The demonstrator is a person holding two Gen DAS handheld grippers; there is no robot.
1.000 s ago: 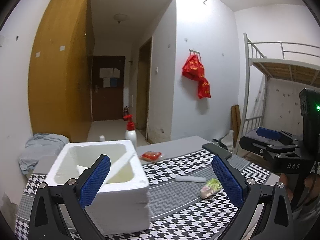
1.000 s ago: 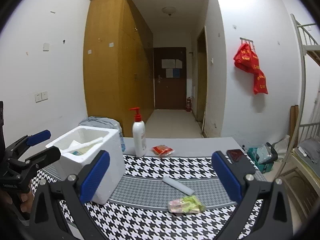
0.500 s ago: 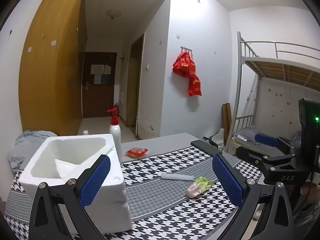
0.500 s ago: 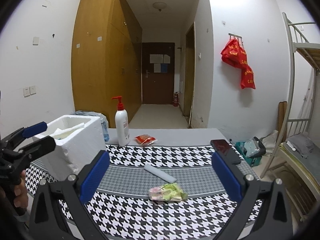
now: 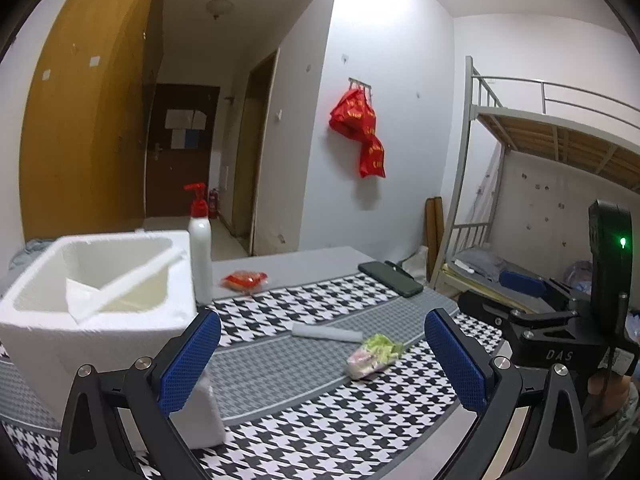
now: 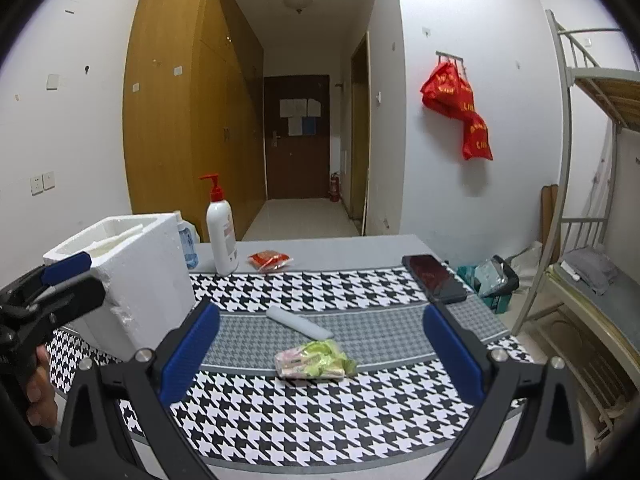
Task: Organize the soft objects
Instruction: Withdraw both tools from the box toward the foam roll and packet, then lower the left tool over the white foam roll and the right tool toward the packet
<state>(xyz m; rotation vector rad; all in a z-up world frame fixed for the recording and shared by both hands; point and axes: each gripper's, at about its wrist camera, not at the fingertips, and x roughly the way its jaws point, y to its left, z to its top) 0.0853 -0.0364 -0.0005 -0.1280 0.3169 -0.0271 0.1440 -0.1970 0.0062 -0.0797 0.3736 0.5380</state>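
Note:
A green and pink soft packet [image 6: 314,364] lies on the houndstooth table; it also shows in the left wrist view [image 5: 374,357]. A white foam roll [image 6: 299,322] lies just behind it, also seen in the left wrist view [image 5: 326,333]. A red packet [image 6: 269,260] lies near the far edge, visible in the left wrist view too [image 5: 245,281]. A white foam box [image 5: 96,304] with foam scraps inside stands at the left; it also shows in the right wrist view [image 6: 128,280]. My left gripper [image 5: 322,360] is open and empty. My right gripper [image 6: 320,356] is open and empty, held above the green packet.
A pump bottle [image 6: 221,232] stands beside the box. A black phone [image 6: 434,278] lies at the table's right edge. A blue-capped bottle [image 6: 186,246] stands behind the box. A bunk bed [image 5: 552,200] is at the right.
Both grippers have shifted so the box sits further left and the packets nearer the middle of the views. Nothing on the table has moved. Both grippers stay open.

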